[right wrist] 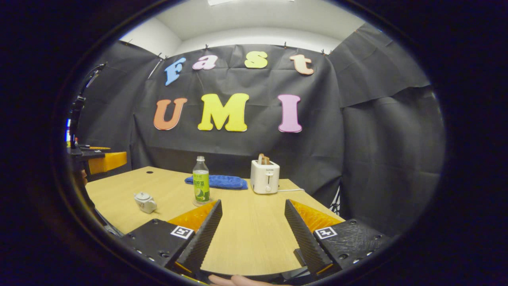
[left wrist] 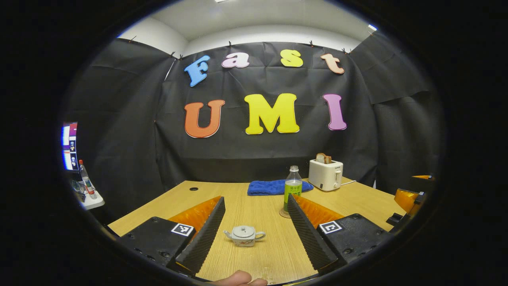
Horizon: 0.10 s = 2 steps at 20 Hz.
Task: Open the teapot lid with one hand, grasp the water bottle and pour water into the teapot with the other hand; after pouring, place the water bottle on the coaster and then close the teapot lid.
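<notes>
lidded teapot and bottle stand untouched on the worktop

small pale teapot (left wrist: pixel 244 235) sits lid on, between the left gripper's (left wrist: pixel 254 234) spread fingers; green-labelled bottle (left wrist: pixel 293 188) stands upright on a coaster (left wrist: pixel 284 214); right gripper (right wrist: pixel 253 234) fingers spread, empty.

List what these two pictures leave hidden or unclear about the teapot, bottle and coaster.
- Coaster: left gripper view, mostly covered by the water bottle and that gripper's finger.
- Teapot contents: lid on.
- Bottle's water level: wrapped by its label, both views.
- Teapot pattern: too small.
</notes>
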Available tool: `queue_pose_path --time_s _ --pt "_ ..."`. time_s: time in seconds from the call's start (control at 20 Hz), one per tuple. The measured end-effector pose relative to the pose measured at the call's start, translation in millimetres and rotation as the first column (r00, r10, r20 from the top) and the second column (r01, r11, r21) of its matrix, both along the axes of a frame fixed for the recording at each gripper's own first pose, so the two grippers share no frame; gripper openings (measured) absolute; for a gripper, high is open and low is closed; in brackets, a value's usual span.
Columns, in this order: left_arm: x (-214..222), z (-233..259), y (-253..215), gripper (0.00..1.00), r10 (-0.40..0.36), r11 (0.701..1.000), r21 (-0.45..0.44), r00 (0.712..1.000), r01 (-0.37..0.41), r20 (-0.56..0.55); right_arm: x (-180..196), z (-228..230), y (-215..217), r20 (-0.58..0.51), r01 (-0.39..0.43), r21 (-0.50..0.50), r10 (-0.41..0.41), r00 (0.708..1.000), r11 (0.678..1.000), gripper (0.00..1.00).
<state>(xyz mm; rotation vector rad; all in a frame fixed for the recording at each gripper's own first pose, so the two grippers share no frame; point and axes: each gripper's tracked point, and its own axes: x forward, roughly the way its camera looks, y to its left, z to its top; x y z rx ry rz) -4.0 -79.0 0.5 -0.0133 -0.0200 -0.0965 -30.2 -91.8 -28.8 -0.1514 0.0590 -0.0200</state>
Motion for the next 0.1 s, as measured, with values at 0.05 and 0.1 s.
queue_pose_path --time_s 0.05,0.1 --pt "-1.0 0.1 -0.3 0.98 -0.002 1.0 0.003 1.0 0.002 -0.001 1.1 -2.1 0.4 -0.001 0.0 -0.003 0.0 1.0 1.0 0.95" --pt "-1.9 0.6 0.3 0.99 0.0 1.0 0.003 1.0 0.0 -0.001 1.2 -2.2 -0.2 0.001 0.004 -0.01 -0.004 1.0 1.0 0.95"
